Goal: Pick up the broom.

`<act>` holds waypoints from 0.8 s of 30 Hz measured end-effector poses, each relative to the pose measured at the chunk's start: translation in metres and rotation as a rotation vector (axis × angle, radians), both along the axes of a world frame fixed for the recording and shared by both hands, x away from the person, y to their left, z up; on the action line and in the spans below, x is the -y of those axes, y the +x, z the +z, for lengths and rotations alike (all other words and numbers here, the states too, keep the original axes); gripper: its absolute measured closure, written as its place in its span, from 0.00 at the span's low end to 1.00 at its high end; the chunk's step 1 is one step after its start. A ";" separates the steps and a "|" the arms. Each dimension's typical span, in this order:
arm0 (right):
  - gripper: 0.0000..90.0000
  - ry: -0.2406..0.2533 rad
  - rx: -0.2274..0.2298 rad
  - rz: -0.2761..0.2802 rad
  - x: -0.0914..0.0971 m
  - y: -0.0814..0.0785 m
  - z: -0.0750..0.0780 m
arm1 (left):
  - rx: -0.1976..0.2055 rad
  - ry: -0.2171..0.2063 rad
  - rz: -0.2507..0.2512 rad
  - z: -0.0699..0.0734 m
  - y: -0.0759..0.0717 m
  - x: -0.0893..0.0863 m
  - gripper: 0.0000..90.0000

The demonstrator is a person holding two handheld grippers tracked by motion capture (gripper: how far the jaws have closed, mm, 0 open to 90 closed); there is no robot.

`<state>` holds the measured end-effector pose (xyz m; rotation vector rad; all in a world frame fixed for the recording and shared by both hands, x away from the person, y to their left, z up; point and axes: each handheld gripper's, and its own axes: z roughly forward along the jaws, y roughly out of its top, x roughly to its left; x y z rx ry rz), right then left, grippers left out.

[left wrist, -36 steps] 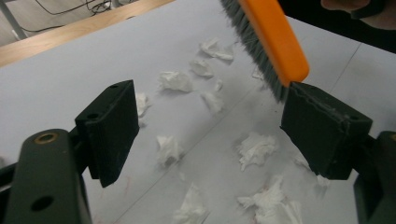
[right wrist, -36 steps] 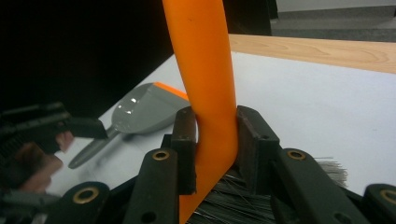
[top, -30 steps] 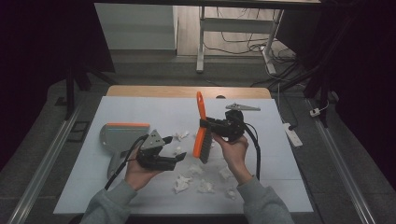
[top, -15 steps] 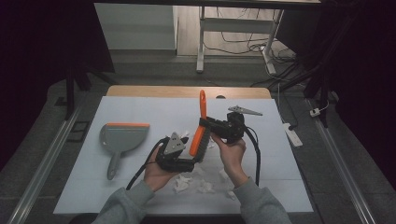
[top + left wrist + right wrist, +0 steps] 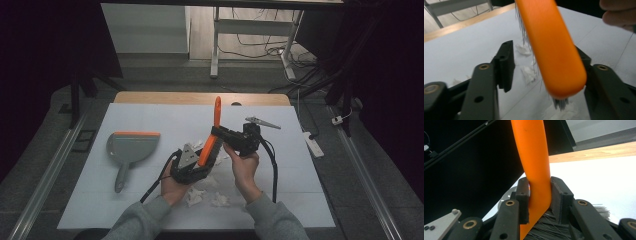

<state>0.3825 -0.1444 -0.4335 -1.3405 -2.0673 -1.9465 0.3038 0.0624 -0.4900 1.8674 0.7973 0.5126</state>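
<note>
- My right claw (image 5: 539, 200) is clamped on the orange brush (image 5: 212, 135) handle.
- My left claw (image 5: 546, 72) has just been closing around the brush head, one side still clear.
- Paper scraps (image 5: 210, 192) lie near the desk's (image 5: 150, 115) front edge.

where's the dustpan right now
In the high view the dustpan lies flat on the table's left side, left of the left gripper, apart from it.
</note>
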 end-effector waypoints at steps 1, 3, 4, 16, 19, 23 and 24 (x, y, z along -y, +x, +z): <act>0.78 0.003 0.001 -0.003 0.000 -0.001 0.000 | 0.003 0.002 0.001 0.000 0.000 0.000 0.65; 0.78 0.003 0.006 -0.008 -0.002 -0.002 0.000 | -0.007 0.003 -0.004 0.000 0.001 -0.002 0.75; 0.78 -0.001 0.014 -0.009 -0.002 -0.002 -0.001 | -0.026 -0.008 -0.006 0.000 0.003 -0.003 0.76; 0.77 0.014 0.021 0.016 -0.005 -0.005 0.002 | -0.086 -0.023 -0.006 0.005 0.013 -0.028 0.87; 0.77 0.013 0.030 0.023 -0.006 -0.006 0.003 | -0.093 -0.020 -0.015 0.007 0.014 -0.031 0.87; 0.73 -0.031 0.054 0.031 -0.009 -0.007 0.006 | -0.108 -0.010 -0.025 0.011 0.016 -0.036 0.87; 0.68 -0.041 0.060 0.036 -0.009 -0.007 0.007 | -0.116 -0.009 -0.024 0.012 0.016 -0.039 0.87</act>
